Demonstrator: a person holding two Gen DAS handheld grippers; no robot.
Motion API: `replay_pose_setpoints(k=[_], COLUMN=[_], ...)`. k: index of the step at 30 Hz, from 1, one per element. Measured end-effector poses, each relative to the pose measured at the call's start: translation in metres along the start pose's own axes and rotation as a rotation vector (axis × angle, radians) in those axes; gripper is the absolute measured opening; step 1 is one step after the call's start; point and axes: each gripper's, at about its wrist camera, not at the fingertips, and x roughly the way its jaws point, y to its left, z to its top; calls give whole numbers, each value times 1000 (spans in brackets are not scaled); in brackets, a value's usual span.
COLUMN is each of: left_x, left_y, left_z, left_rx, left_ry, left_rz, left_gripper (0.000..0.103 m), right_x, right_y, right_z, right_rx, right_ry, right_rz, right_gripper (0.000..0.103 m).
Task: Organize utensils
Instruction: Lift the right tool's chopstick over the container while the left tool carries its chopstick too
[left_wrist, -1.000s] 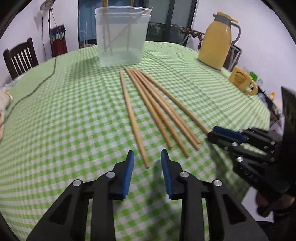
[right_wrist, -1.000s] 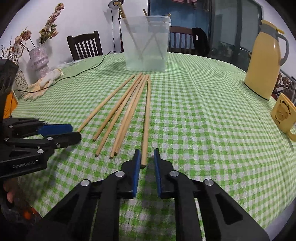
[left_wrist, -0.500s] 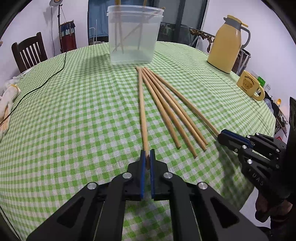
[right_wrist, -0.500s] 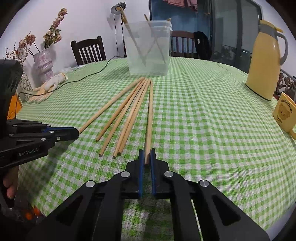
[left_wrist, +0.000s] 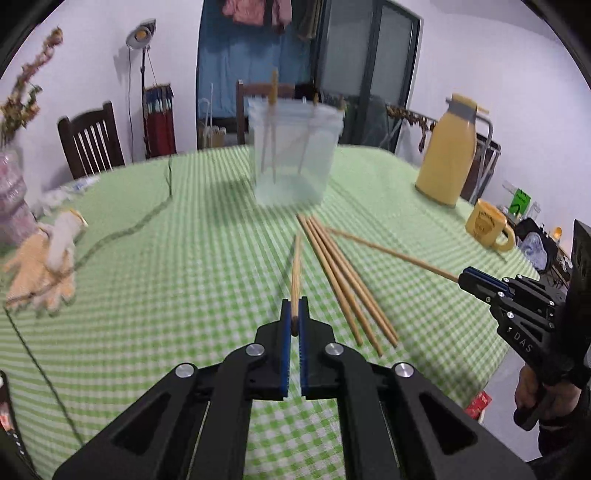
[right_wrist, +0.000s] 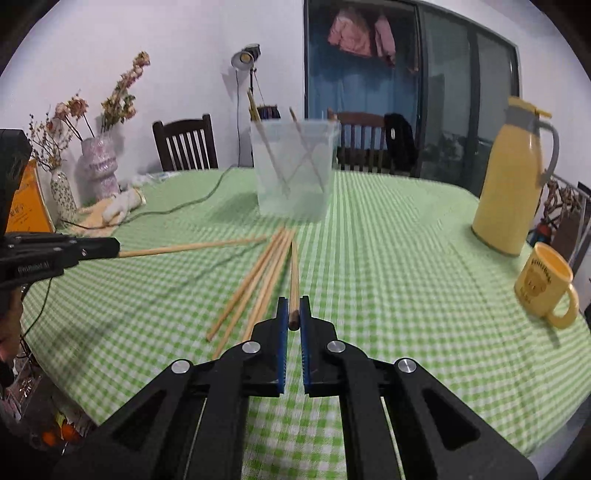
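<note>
I have the left gripper (left_wrist: 294, 317) pinched on the near end of one long tan wooden chopstick (left_wrist: 296, 271), low in the middle of its own frame, and the right gripper (right_wrist: 294, 314) pinched the same way on a second wooden chopstick (right_wrist: 294, 278). Each stick runs straight out from between the blue pads toward the centre of the frame, with its far end above the green-and-white checked tablecloth (left_wrist: 192, 280). I judge an end grip suits this: it leaves the whole length free to go tip-first into a container.

That container, a clear plastic tub (left_wrist: 293, 155), stands at the upper middle of both views, beyond the held sticks, and already has a few chopsticks leaning inside. Three more loose chopsticks (left_wrist: 347, 284) lie side by side on the cloth, just right of my left-hand stick and fanning back toward the tub. In the left view the right gripper enters from the right edge, its stick slanting across toward the bundle.
</note>
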Motion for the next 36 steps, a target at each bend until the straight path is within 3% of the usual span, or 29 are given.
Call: replay_pose_setpoints(k=[10, 12, 14, 15, 17, 18, 20, 24, 28, 30, 32, 36], left_x=[-45, -42, -30, -23, -5, 3, 20, 40, 44, 46, 47, 48], left_y=[9, 10, 11, 10, 6, 3, -7, -17, -24, -30, -37, -37], left_z=[46, 52, 46, 39, 14, 2, -24, -62, -68, -70, -72, -71], left_rx=[60, 75, 111, 117, 86, 78, 95, 112, 147, 182, 234, 205], left_ry=[-108, -95, -21, 15, 81, 111, 199, 289, 294, 281, 276, 289], left_rz=[-2, -21, -80, -82, -83, -99, -138, -117, -102, -91, -27, -19], left_gripper=[0, 0, 0, 5, 51, 52, 52, 52, 30, 25, 5, 3], right_x=[-36, -39, -40, -40, -38, -36, -31, -32, -32, -32, -33, -35], right_y=[-10, -11, -13, -14, -18, -20, -25, -25, -26, -27, -27, -27], right_z=[44, 53, 56, 57, 53, 51, 43, 36, 35, 34, 33, 30], right_rx=[-70, -90, -99, -100, -90, -81, -54, -51, -42, -35, -28, -30], right_ry=[-96, -111, -118, -119, -111, -102, -83, -69, -65, -66, -67, -72], right_rz=[19, 7, -2, -7, -13, -17, -19, -26, -20, -17, -9, -5], right_gripper=[6, 6, 6, 6, 6, 6, 6, 6, 6, 6, 6, 6])
